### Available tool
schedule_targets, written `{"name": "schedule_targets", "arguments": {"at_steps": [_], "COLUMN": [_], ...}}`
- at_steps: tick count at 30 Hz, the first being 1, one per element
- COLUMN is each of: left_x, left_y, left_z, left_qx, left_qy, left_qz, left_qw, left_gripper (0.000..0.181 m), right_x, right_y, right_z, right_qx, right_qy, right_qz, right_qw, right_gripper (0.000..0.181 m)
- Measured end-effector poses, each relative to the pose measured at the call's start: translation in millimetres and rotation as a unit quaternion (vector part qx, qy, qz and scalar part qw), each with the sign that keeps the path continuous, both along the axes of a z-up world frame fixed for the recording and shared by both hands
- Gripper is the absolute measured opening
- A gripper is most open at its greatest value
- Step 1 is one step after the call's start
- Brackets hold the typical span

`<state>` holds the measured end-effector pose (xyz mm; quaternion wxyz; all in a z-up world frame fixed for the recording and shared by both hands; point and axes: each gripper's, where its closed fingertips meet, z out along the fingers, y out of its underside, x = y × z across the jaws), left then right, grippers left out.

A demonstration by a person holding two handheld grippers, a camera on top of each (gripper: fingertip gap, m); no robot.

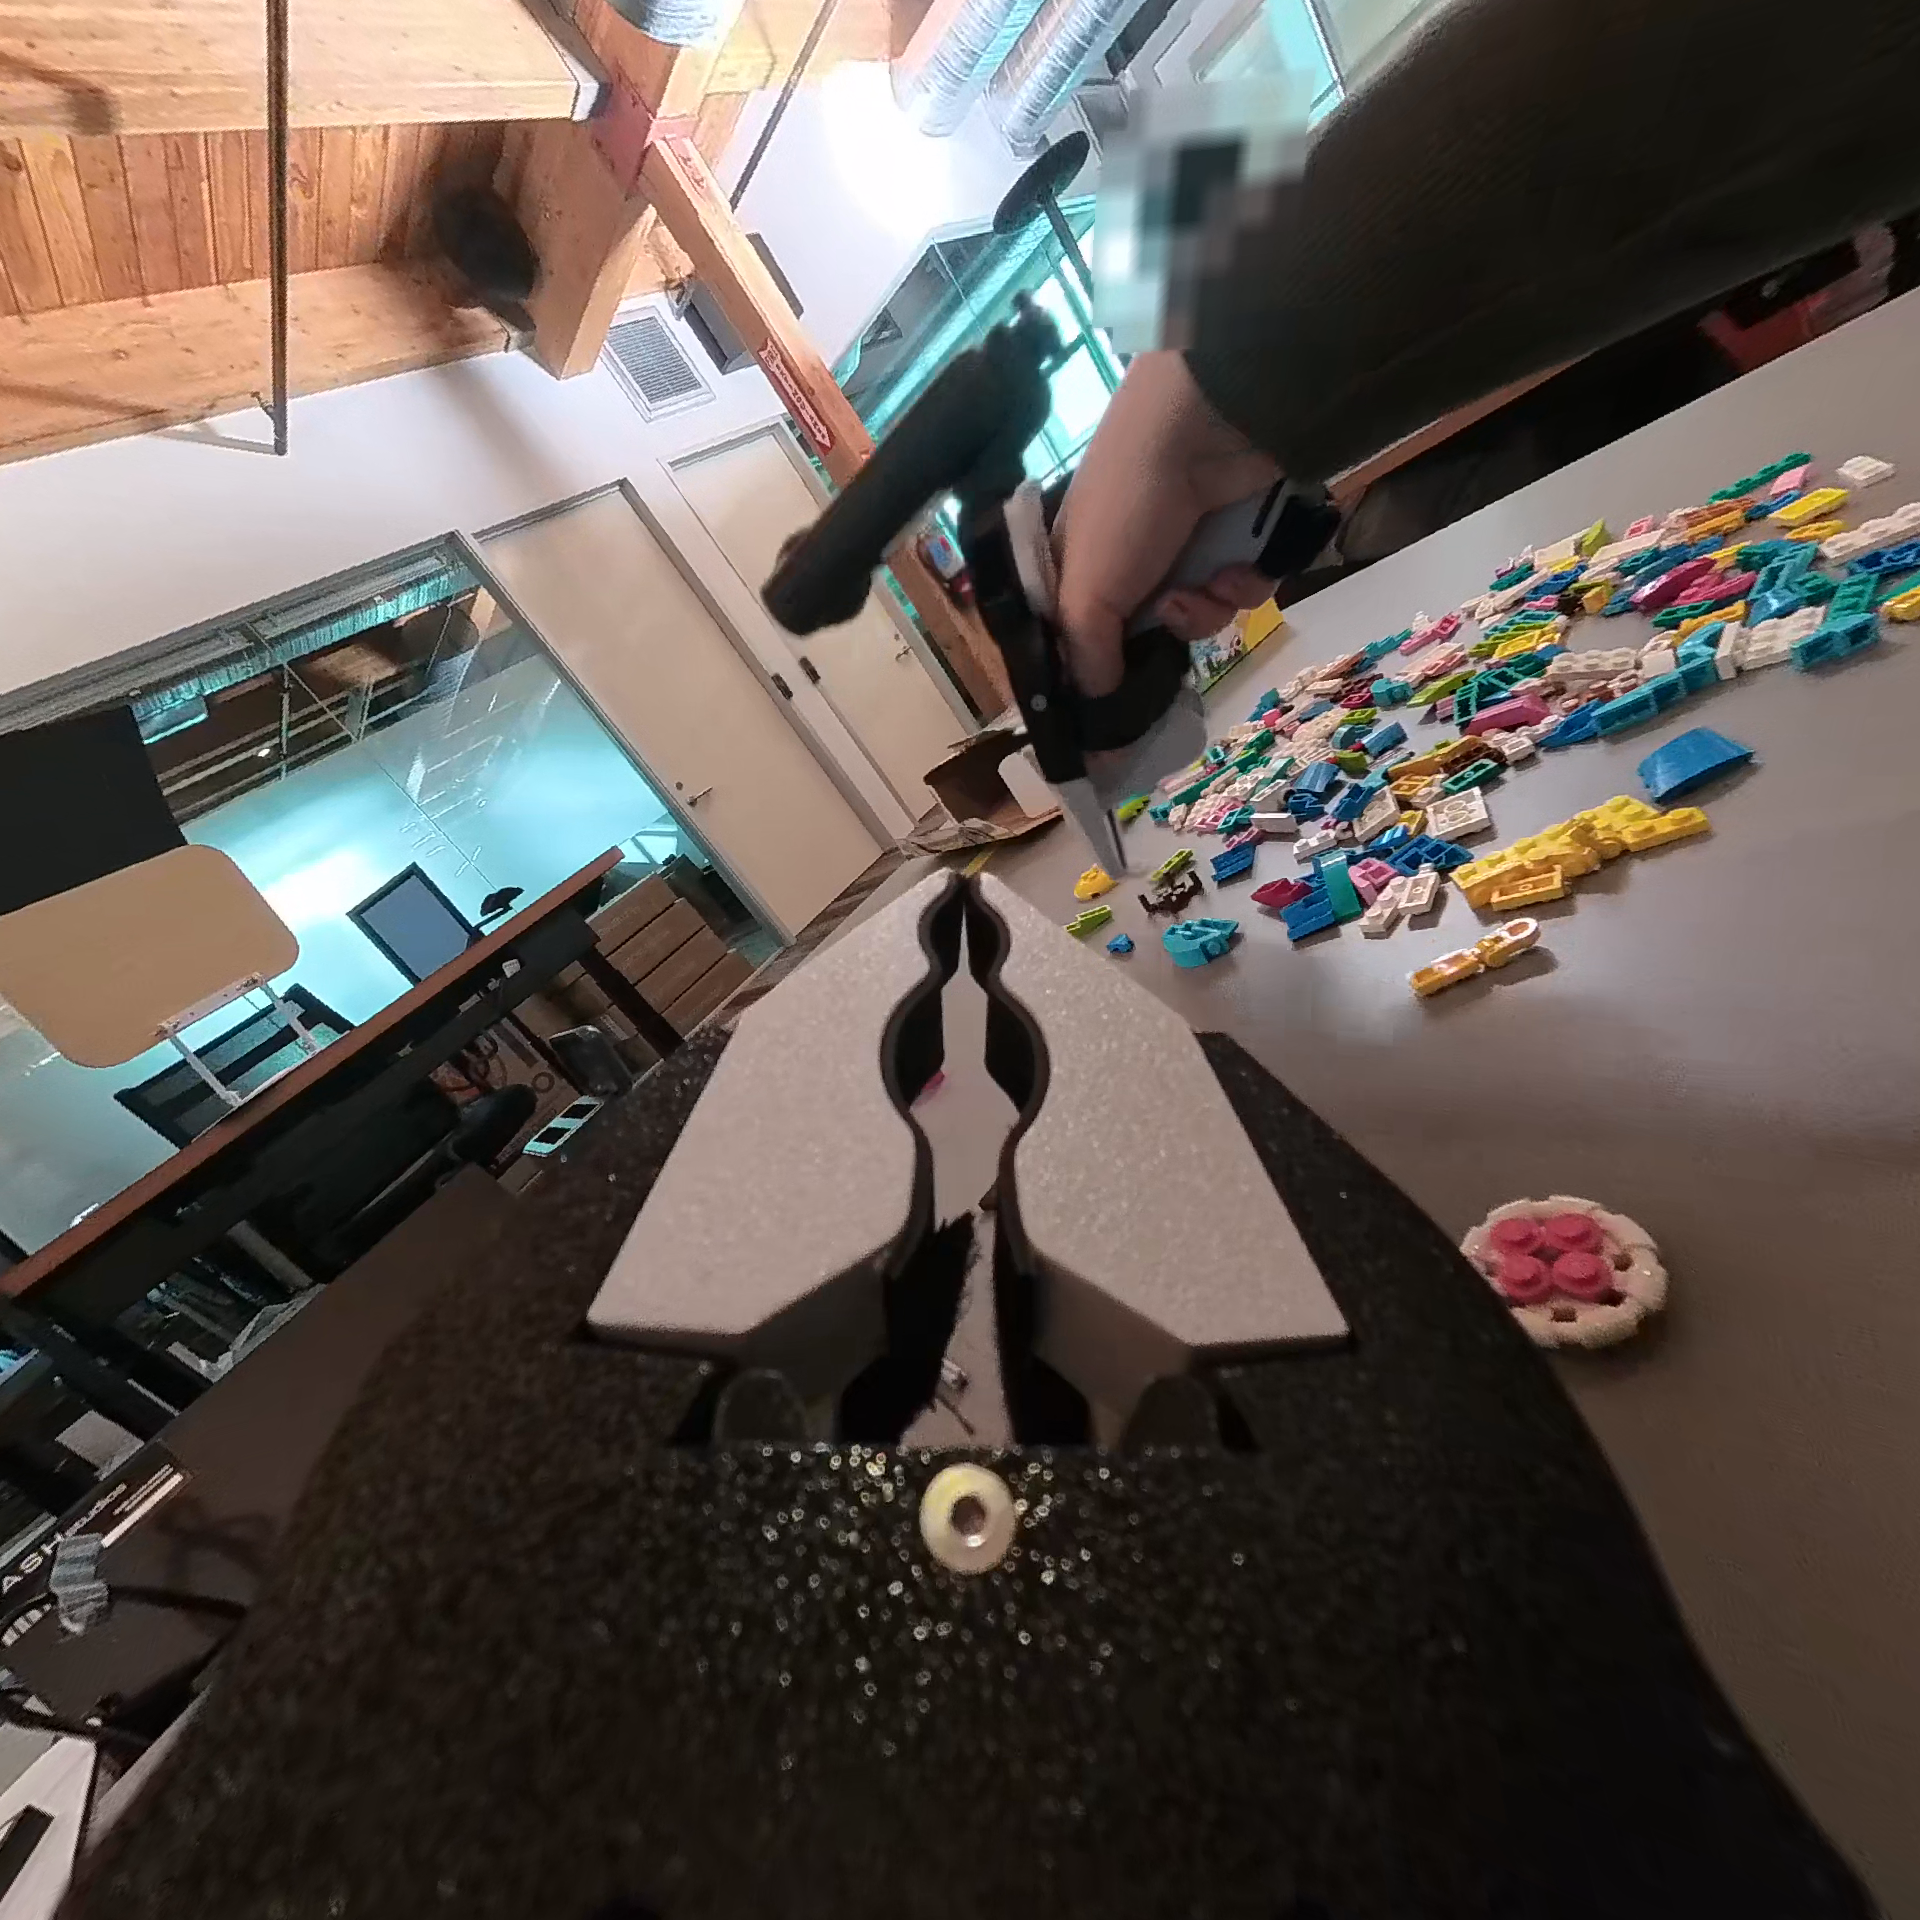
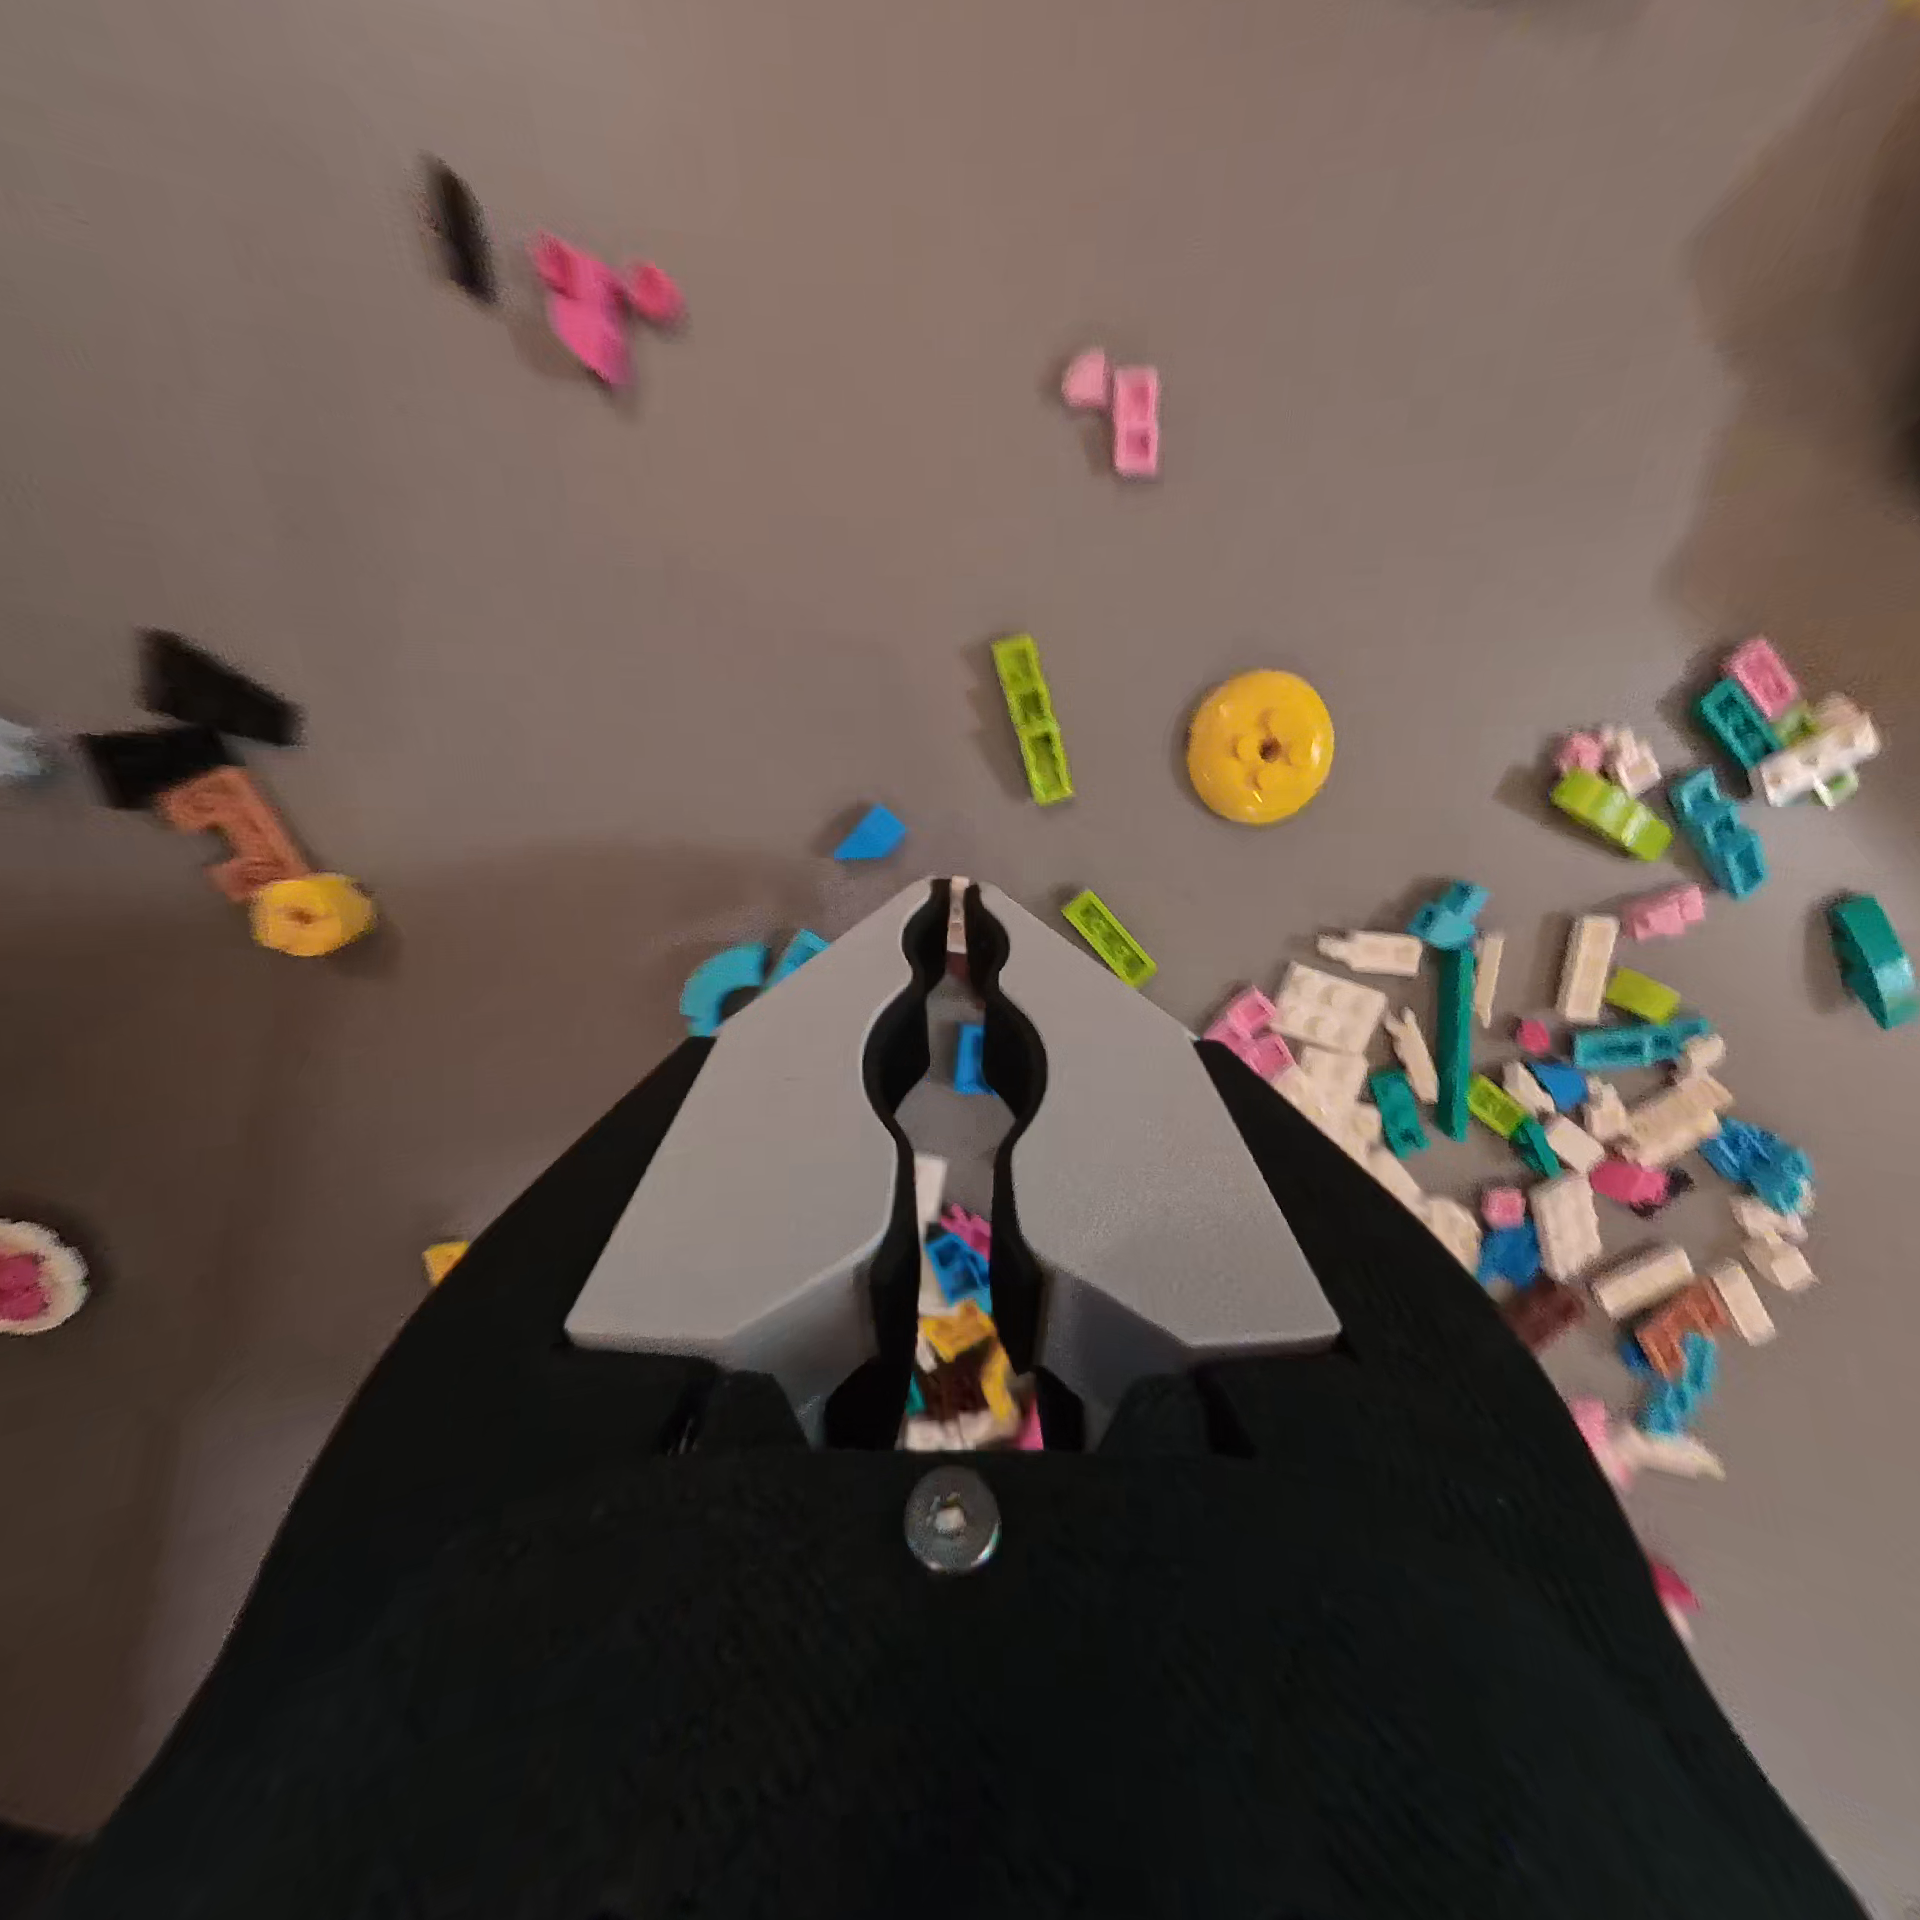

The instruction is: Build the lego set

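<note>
Lego pieces [image 2: 1507, 1091] lie loose on the grey desk [image 2: 727, 520], heaped from my right claw's 3 to 5 o'clock, with a yellow round piece [image 2: 1260, 745] at 1 o'clock and a lime plate [image 2: 1031, 717] at 12. My right claw [image 2: 958, 896] is pinched nearly shut on a small pale piece [image 2: 954, 920] at its tips; blur hides its shape. My left claw [image 1: 964, 896] is closed to a sliver, apparently empty, lifted off the desk. A white disc with pink studs [image 1: 1567, 1283] sits at its 4 o'clock. I judge this the fetch step; next calls for carrying the piece to that disc and aligning studs before pressing.
</note>
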<state>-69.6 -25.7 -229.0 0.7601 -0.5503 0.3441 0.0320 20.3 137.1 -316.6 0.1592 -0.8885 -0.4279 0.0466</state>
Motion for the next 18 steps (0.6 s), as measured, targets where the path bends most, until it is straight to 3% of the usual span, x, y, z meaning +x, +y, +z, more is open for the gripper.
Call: {"name": "schedule_targets", "arguments": {"at_steps": [2, 4, 5, 8, 11, 13, 15, 18], "left_x": [-2, -4, -6, -13, -18, -19, -22, -21], "left_y": [0, 1, 1, -1, -5, -9, -10, -17], "left_z": [2, 4, 6, 16, 27, 32, 35, 40], "left_qx": [0.000, -0.002, -0.002, 0.001, 0.009, 0.007, 0.010, 0.045], "left_qy": [-0.008, -0.023, -0.034, -0.081, -0.126, -0.155, -0.163, -0.136], "left_qz": [0.001, 0.002, 0.002, 0.001, -0.014, -0.030, -0.027, -0.017], "left_qw": [1.000, 1.000, 0.999, 0.997, 0.992, 0.987, 0.986, 0.990], "left_gripper": [0.000, 0.000, 0.000, 0.014, 0.033, 0.042, 0.044, 0.031], "right_x": [-23, -59, -76, -97, -102, -107, -112, -119], "right_y": [-8, -34, -53, -110, -152, -171, -182, -192], "right_z": [18, 50, 73, 139, 158, 158, 154, 147], "right_qx": [0.018, 0.003, -0.011, -0.045, -0.086, -0.108, -0.115, -0.111], "right_qy": [0.102, 0.267, 0.359, 0.582, 0.675, 0.705, 0.722, 0.729], "right_qz": [0.025, 0.080, 0.112, 0.191, 0.223, 0.233, 0.231, 0.233], "right_qw": [0.994, 0.960, 0.927, 0.789, 0.698, 0.661, 0.642, 0.634], "right_gripper": [0.002, 0.002, 0.002, 0.001, 0.001, 0.001, 0.001, 0.001]}}
